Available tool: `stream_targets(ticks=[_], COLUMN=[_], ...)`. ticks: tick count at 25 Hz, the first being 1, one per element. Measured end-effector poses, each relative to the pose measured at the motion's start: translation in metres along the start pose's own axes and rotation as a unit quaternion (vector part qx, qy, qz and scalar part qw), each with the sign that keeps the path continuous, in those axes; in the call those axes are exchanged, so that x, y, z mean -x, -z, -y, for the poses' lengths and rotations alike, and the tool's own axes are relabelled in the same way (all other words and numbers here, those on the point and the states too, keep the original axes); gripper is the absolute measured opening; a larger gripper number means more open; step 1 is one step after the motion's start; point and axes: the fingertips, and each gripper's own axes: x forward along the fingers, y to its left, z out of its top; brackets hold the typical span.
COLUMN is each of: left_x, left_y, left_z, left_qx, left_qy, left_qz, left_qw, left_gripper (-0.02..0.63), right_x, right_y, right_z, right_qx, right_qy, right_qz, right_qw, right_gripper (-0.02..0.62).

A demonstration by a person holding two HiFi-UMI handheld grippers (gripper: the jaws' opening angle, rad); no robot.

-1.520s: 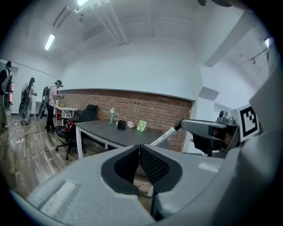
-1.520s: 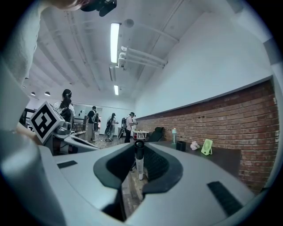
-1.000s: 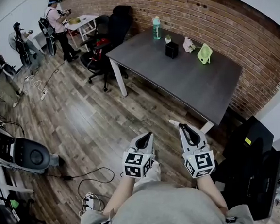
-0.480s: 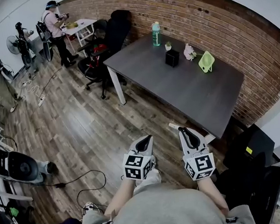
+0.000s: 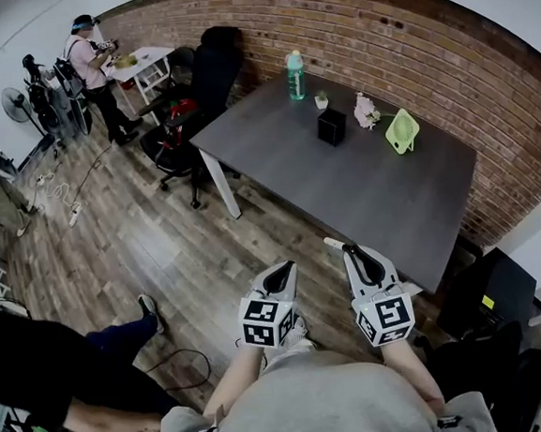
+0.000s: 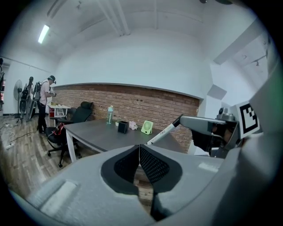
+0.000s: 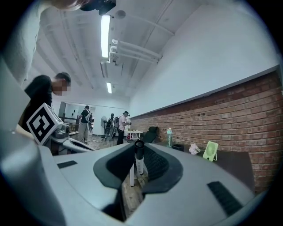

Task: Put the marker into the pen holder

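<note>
Grey table (image 5: pixel 391 190) carries the pen holder (image 5: pixel 330 126); off the table's near edge, right gripper (image 5: pixel 354 248) clamps the marker (image 5: pixel 334 243), left gripper (image 5: pixel 284 268) closed, empty.

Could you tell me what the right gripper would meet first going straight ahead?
Holding the marker, the right gripper would probably meet the dark table's near edge first; depth is unclear.

Grey shirt (image 5: pixel 306 409); grey hand-held grippers L (image 5: pixel 280 269), R (image 5: pixel 354 248), b&w cubes (image 5: pixel 265 320).

Office w/ desk (image 5: pixel 372 192), swivel chairs (image 5: pixel 210 60), brick wall (image 5: pixel 426 56).
</note>
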Motion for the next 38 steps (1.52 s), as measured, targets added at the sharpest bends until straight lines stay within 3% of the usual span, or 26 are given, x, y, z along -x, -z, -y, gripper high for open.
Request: stream_targets(ticks=[18,38], left_x=[-0.115,-0.186], left_y=[-0.059,-0.064], left_z=[-0.09,-0.144], left_qx=[-0.009,-0.006], left_qy=[0.029,0.051], left_qz=[-0.004,-0.028], left_qw=[0.9995,0.9983], left_gripper=[0.018,0.018], right_x=[-0.144,-0.218], right_y=[-0.017,-0.012], right_z=[0.055,0.095], right_qx=[0.0,0.002], right_qy=[0.025,0.062], right_qz=[0.003,-0.002], right_qw=[1.0,0.998], right_gripper=[0.066,0.066])
